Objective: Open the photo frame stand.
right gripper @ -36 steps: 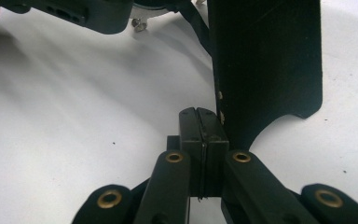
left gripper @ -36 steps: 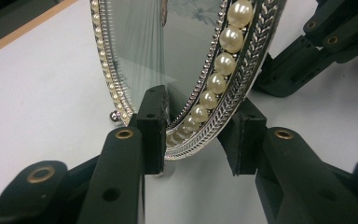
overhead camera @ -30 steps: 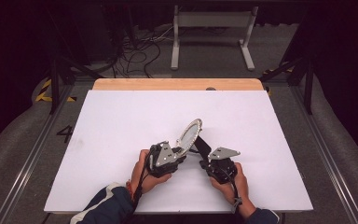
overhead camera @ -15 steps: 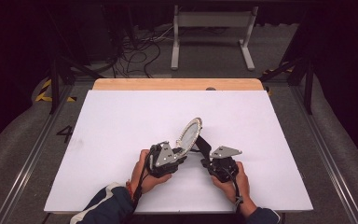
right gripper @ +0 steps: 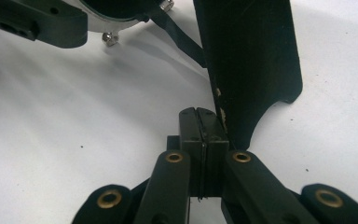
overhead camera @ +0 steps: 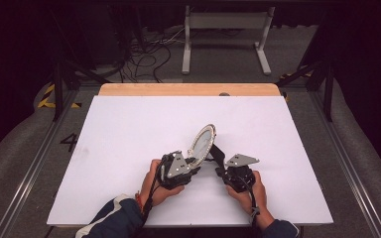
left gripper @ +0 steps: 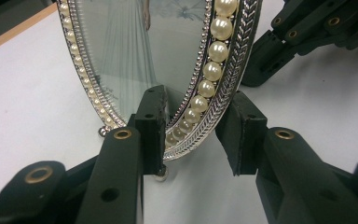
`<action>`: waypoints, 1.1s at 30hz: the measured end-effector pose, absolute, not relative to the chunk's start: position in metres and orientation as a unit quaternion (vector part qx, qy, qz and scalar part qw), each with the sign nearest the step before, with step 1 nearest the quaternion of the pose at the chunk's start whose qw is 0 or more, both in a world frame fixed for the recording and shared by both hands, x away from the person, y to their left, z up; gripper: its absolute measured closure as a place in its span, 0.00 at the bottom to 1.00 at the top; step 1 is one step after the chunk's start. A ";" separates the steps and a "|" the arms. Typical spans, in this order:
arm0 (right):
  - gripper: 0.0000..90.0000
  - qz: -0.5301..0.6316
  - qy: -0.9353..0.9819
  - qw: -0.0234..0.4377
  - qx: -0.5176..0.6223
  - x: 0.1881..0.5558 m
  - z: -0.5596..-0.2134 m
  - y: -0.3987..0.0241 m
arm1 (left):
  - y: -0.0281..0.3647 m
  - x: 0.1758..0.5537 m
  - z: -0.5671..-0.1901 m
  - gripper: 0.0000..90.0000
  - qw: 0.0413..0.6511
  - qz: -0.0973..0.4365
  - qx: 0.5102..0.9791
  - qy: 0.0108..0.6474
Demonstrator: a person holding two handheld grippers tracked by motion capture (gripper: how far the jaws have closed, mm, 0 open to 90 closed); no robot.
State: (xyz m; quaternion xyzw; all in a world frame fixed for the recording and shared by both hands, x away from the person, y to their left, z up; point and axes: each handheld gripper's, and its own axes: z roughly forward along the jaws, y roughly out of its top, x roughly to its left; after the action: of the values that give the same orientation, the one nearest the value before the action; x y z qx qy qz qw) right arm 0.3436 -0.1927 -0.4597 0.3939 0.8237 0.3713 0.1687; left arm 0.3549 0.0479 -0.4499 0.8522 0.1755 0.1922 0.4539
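The left gripper [left gripper: 193,135] straddles the picture frame's [left gripper: 223,70] lower rim, jaws parted, one pad touching; it should hold steady. Just right, the closed right gripper [right gripper: 203,121] rests beside the frame's black stand [right gripper: 251,65] on the bench [overhead camera: 129,129]; nudge gently outward.

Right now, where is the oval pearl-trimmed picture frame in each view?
High view: the picture frame stands tilted mid-table, above both hands.
Left gripper view: it rises from the centre to the top edge, lower rim between the left claw jaws.
Right gripper view: its lower rim at the top left.
Shared landmark: its black back stand.
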 end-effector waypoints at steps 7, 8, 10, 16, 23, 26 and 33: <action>1.00 0.370 0.822 0.172 0.397 0.345 -0.460 -0.195 | 0.045 0.354 -0.450 0.70 0.454 0.188 0.854 0.172; 1.00 0.371 0.821 0.172 0.400 0.345 -0.460 -0.195 | 0.045 0.353 -0.450 0.70 0.455 0.188 0.854 0.172; 1.00 0.371 0.820 0.172 0.401 0.346 -0.460 -0.197 | 0.045 0.354 -0.450 0.70 0.455 0.188 0.853 0.171; 1.00 0.381 0.812 0.162 0.412 0.346 -0.460 -0.198 | 0.053 0.353 -0.448 0.68 0.457 0.178 0.855 0.167; 0.95 0.398 0.812 0.179 0.387 0.336 -0.452 -0.190 | 0.080 0.347 -0.438 0.64 0.460 0.178 0.855 0.161; 0.92 0.408 0.812 0.181 0.376 0.332 -0.450 -0.186 | 0.091 0.345 -0.434 0.63 0.459 0.183 0.853 0.165; 0.73 0.440 0.809 0.188 0.343 0.321 -0.442 -0.169 | 0.133 0.332 -0.436 0.56 0.441 0.188 0.857 0.189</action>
State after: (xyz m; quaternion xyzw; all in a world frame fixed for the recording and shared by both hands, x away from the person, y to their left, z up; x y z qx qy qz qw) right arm 0.3206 -0.1691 -0.4421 0.3432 0.8086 0.4395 0.1877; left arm 0.3317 0.1331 -0.4361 0.8571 0.1888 0.1882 0.4407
